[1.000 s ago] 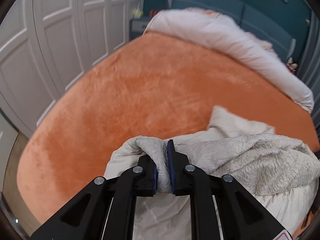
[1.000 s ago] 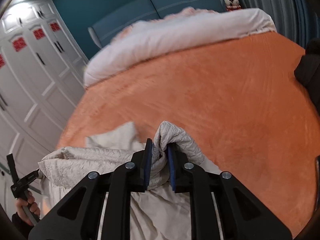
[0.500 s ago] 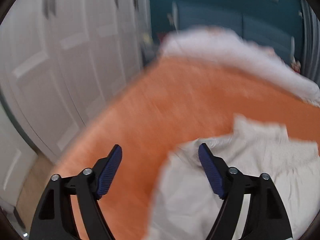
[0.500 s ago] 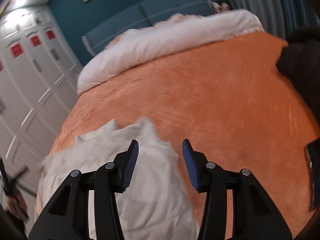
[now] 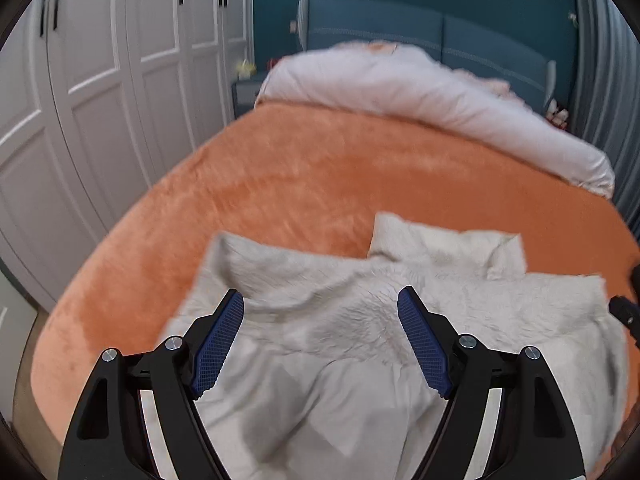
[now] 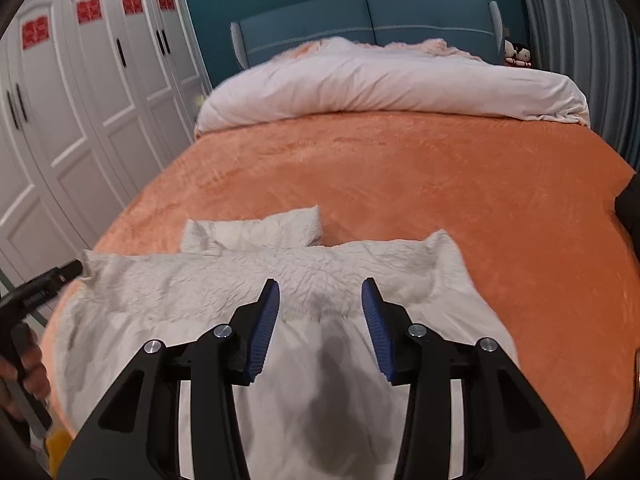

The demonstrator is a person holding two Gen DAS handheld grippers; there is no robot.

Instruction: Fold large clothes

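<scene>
A cream fleecy garment [image 5: 500,304] [image 6: 200,280] lies spread on the orange bed cover [image 5: 320,168] [image 6: 440,180], its fuzzy side folded over toward the headboard with a small flap sticking out beyond. My left gripper [image 5: 320,294] hovers open over the garment's left part, and no cloth sits between its blue pads [image 5: 218,344]. My right gripper [image 6: 320,283] hangs over the right part; its jaws are closing, half apart, with nothing pinched. The left tool [image 6: 44,284] and the hand holding it [image 6: 28,364] show at the right wrist view's left edge.
A rolled white duvet [image 5: 400,88] [image 6: 380,80] lies across the head of the bed under a blue headboard [image 6: 368,16]. White wardrobe doors [image 5: 100,80] [image 6: 80,100] line the left side. Something dark [image 6: 632,200] sits at the bed's right edge.
Both grippers let go of the bunched cloth they were pinching and opened. The garment's edge dropped and now lies flat, and both grippers drew back from it.
</scene>
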